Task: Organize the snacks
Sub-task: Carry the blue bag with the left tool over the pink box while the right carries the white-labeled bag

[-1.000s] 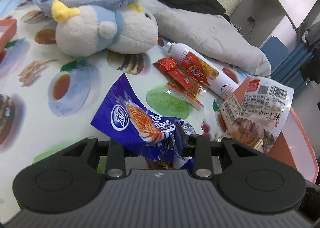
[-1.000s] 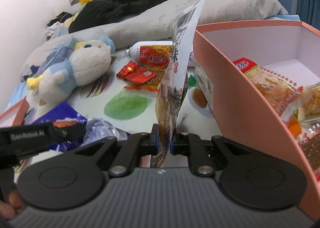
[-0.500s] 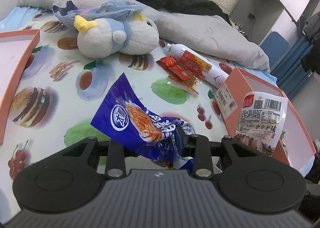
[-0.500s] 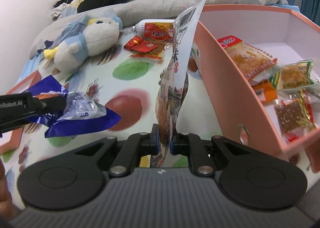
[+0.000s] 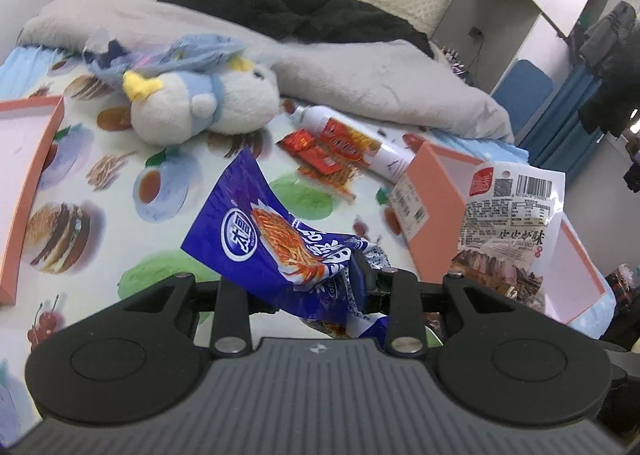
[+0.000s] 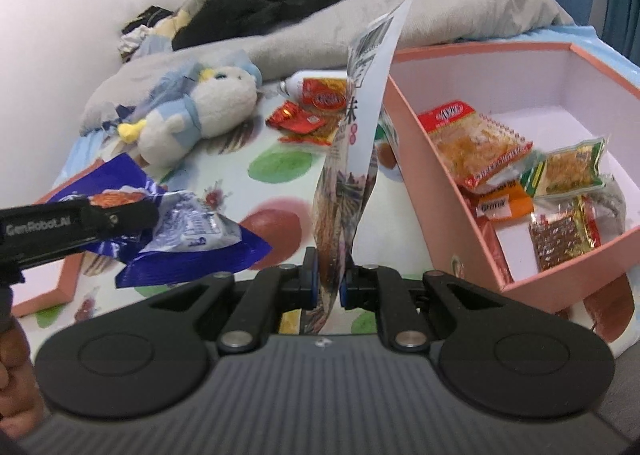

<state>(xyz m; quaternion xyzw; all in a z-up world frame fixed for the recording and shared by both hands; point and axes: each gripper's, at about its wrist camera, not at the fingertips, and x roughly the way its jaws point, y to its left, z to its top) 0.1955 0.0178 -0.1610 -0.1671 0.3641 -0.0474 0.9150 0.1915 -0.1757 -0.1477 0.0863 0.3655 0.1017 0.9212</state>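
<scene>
My left gripper is shut on a crumpled blue snack bag, held in the air above the printed bedsheet. My right gripper is shut on the lower edge of a white dried-meat packet, which stands upright and edge-on, just left of the pink box. The left wrist view shows that packet face-on, in front of the pink box. Several snack packs lie inside the box. In the right wrist view the left gripper holds the blue bag at the left.
A plush toy, a white bottle and red sachets lie further back on the sheet. A pink lid rests at the left. Grey blanket and dark clothes fill the back. A person's hand shows at lower left.
Both grippers have risen and drawn back with their packets still held. More of the sheet, the pink lid and the inside of the box have come into view.
</scene>
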